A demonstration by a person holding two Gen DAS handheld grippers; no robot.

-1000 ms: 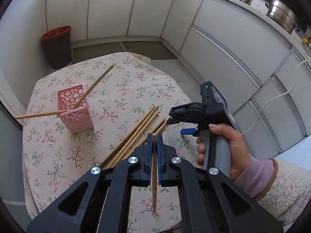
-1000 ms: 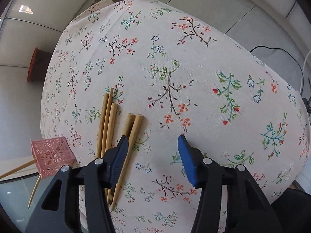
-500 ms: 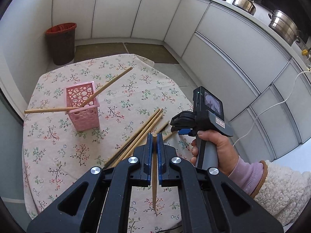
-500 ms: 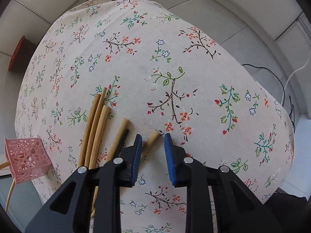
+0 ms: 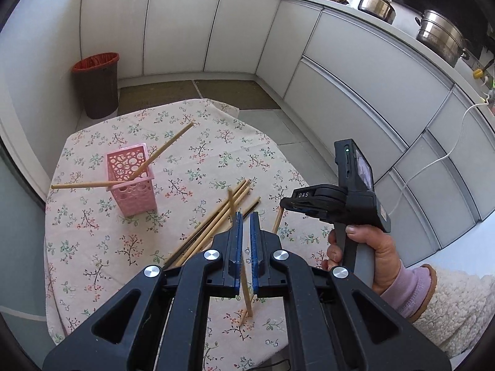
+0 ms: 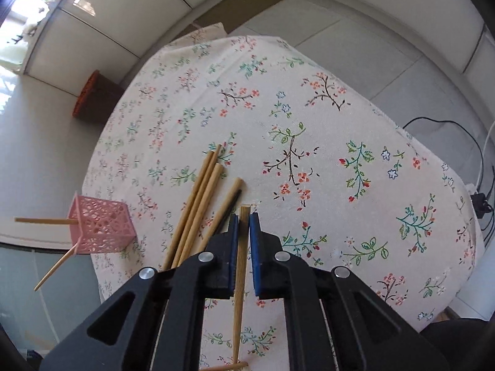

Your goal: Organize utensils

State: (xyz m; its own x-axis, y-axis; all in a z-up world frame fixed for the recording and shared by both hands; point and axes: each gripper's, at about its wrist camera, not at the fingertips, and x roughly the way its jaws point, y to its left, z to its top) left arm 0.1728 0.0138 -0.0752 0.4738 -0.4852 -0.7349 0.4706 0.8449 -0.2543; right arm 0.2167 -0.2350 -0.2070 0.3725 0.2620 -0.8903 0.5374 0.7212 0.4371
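Having just been closing, the right gripper [image 6: 243,216] jaws are now clamping one chopstick [image 6: 240,256] lifted from the loose chopsticks [image 6: 198,204] lying left of them on the tabletop [image 6: 355,117], while the left gripper [image 5: 245,216] jaws are gripping another chopstick [image 5: 246,287], the pink basket [image 5: 131,185] standing beyond, left.

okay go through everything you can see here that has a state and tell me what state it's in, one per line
left gripper: shut on a chopstick
right gripper: just closed, shut on another chopstick
pink holder: upright, two chopsticks leaning out
loose chopsticks: lying on the tablecloth
trash bin: open top, lined
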